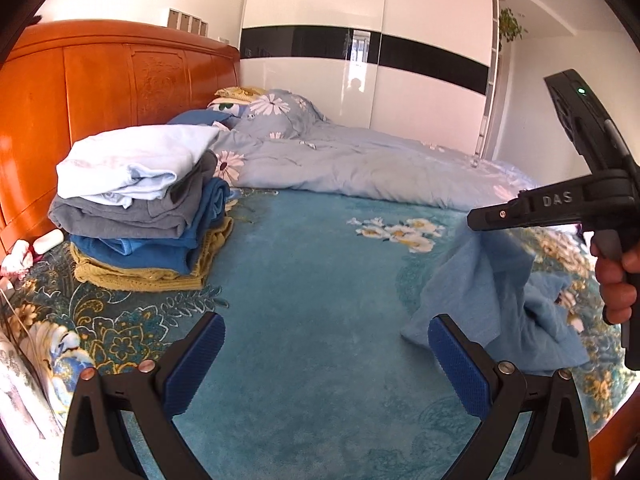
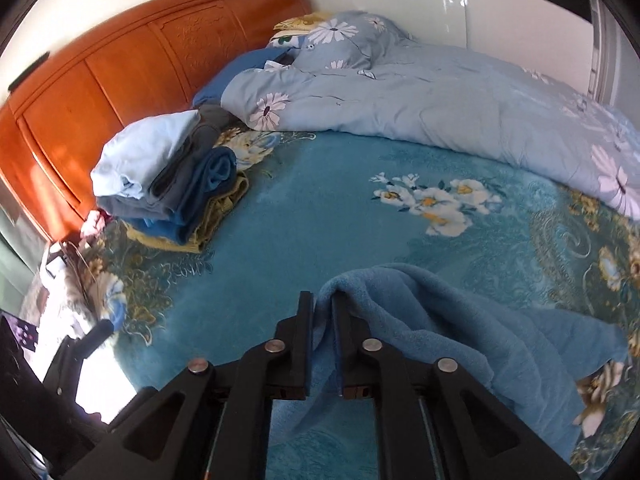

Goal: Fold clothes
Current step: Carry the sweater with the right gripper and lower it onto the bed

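1. Teal plush bedspread with white and gold flower patterns covers the bed and serves as the folding surface; the stretch between the two grippers is bare.
2. Pale blue quilt printed with daisies lies bunched along the far side, against the orange wooden headboard, well apart from the work.
3. Folded clothes stack, with a light blue piece on top, then grey, dark blue and mustard knit beneath, sits near the headboard, so earlier garments look finished.
4. Soft light blue fleece garment is the piece in hand: one part is lifted off the bedspread, the rest drapes down and trails crumpled on it.
5. Black right gripper has its jaws drawn nearly together with a fold of the fleece pinched between them; in the left wrist view it holds the cloth raised like a tent.
6. Black left gripper with blue ribbed pads hovers low over bare bedspread, jaws wide apart and holding nothing, just beside the garment's near edge.
7. Judged step: picking up and spreading a new garment. The next move probably calls for the left gripper to catch a matching corner or edge, so both can stretch the fleece flat before any fold.
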Demonstrator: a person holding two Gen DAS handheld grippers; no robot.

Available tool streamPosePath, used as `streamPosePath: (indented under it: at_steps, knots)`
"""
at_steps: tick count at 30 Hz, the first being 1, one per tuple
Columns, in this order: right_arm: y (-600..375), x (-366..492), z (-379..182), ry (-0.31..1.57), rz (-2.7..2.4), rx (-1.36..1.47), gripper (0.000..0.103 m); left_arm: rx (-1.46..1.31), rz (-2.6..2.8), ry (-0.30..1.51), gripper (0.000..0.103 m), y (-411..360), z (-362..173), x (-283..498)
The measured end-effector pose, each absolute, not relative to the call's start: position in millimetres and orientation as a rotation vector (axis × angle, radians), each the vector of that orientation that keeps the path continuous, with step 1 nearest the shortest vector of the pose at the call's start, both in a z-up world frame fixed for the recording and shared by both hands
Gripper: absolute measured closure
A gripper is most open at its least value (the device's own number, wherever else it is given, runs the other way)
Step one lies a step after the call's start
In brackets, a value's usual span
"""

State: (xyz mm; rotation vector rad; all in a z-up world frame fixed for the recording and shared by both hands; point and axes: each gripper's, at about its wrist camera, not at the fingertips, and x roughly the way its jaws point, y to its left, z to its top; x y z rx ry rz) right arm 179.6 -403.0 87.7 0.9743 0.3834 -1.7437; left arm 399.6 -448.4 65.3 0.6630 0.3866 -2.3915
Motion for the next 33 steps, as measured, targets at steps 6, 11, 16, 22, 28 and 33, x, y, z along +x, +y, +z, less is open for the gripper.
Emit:
streamPosePath:
  at_steps: [6, 11, 16, 22, 28, 33]
  knots:
    - [-373.6, 178.4, 113.1, 0.377, -1.789, 0.886, 0.062, 0.604, -2.458, 0.349, 0.0, -437.7, 77.5, 396.8]
    - [-340.1, 174.2, 89.8, 0.441, -1.817, 0.907, 0.057, 0.576, -2.5, 0.279, 0.0, -426.6, 78.4, 397.6]
    - [-333.2, 179.8, 24.2, 0.571, -1.795, 1.025, 0.057, 0.664, -2.473, 0.336, 0.0, -428.6, 65.1, 392.4]
    - [-354.5, 174.6, -35.5, 0.694, -1.809, 1.109, 0.057, 0.672, -2.426, 0.371, 0.0, -431.9, 58.8, 397.1]
    - [-360.8, 164.4, -40.7, 0.724, -1.858, 1.108, 0.094, 0.699, -2.395, 0.398, 0.0, -441.8, 51.9, 398.6]
    - [-339.6, 146.3, -10.3, 0.606, -1.896, 1.1, 0.099, 0.711, -2.406, 0.436, 0.0, -440.5, 47.5, 397.1]
